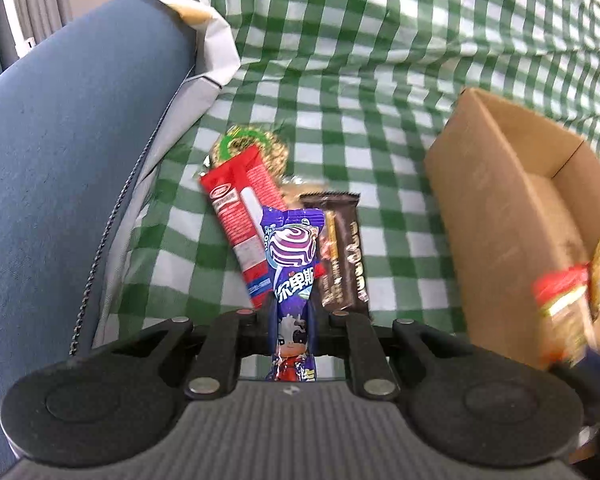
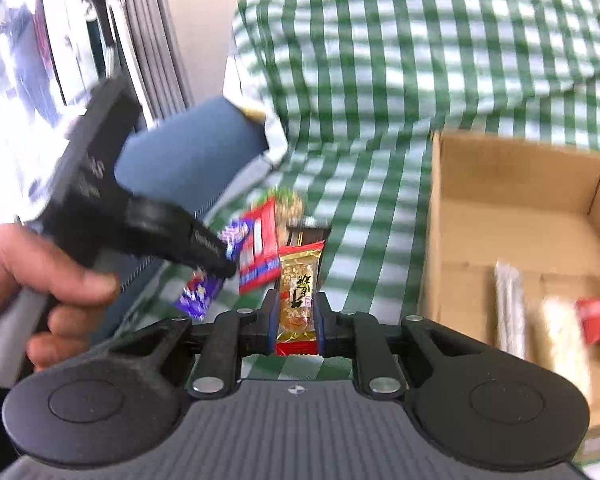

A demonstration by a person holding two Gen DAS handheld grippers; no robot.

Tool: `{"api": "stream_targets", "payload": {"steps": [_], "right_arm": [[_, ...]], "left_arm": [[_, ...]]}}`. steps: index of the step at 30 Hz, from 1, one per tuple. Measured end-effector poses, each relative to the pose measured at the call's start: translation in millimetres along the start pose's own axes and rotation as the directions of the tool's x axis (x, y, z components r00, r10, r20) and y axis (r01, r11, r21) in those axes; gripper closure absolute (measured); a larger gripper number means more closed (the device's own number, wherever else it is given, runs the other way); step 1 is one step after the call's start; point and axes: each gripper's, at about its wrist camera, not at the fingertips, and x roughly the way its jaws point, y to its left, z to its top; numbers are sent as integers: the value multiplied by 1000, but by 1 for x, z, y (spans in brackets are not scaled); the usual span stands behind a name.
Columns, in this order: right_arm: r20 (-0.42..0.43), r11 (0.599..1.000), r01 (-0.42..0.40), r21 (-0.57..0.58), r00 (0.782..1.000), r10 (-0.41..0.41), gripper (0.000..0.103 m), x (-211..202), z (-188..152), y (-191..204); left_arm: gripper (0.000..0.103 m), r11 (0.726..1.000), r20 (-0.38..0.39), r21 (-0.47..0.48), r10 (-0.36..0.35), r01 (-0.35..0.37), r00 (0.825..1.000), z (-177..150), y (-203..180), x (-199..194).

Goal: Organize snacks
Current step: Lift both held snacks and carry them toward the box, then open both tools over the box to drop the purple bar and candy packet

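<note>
My left gripper [image 1: 292, 312] is shut on a purple lollipop packet [image 1: 294, 264] and holds it above the green checked cloth [image 1: 340, 60]. Behind it lie a red snack packet [image 1: 240, 216], a dark brown chocolate bar [image 1: 344, 252] and a green-gold round packet [image 1: 252, 144]. My right gripper [image 2: 296, 320] is shut on a gold and red peanut bar [image 2: 298, 292]. The cardboard box [image 2: 512, 184] stands to the right, with several snacks inside. In the right wrist view the left gripper [image 2: 220, 260] appears at left with the purple packet [image 2: 202, 292].
A blue cushion [image 1: 60, 160] and a white paper bag [image 1: 212, 44] lie to the left. The box also shows in the left wrist view [image 1: 500, 208], with the blurred peanut bar [image 1: 572, 304] in front of it. A hand [image 2: 28, 280] holds the left gripper.
</note>
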Motion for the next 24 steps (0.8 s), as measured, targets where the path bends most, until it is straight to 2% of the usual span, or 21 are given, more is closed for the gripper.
{"api": "stream_targets", "payload": {"steps": [5, 10, 12, 16, 17, 20, 24], "right_arm": [[122, 999, 17, 34, 992, -21, 84, -35, 44, -33], [212, 990, 131, 49, 967, -139, 84, -57, 66, -90], [207, 976, 205, 69, 954, -215, 84, -59, 62, -115], [179, 941, 273, 202, 934, -310, 84, -58, 36, -159], [147, 932, 284, 226, 936, -321, 84, -57, 33, -166], [173, 917, 293, 271, 922, -346, 86, -65, 29, -177], [154, 904, 315, 289, 917, -368, 86, -66, 24, -189]], "left_arm": [[88, 998, 57, -22, -49, 50, 997, 4, -5, -11], [88, 996, 142, -1, -85, 86, 986, 7, -15, -27], [88, 995, 192, 22, -104, 102, 976, 8, -22, -35], [88, 988, 275, 93, -144, 123, 950, 5, -42, -48], [88, 986, 289, 108, -157, 131, 944, 4, -47, -51], [88, 976, 329, 146, -201, 161, 923, 3, -61, -58], [88, 964, 369, 186, -248, 190, 896, -1, -81, -66]]}}
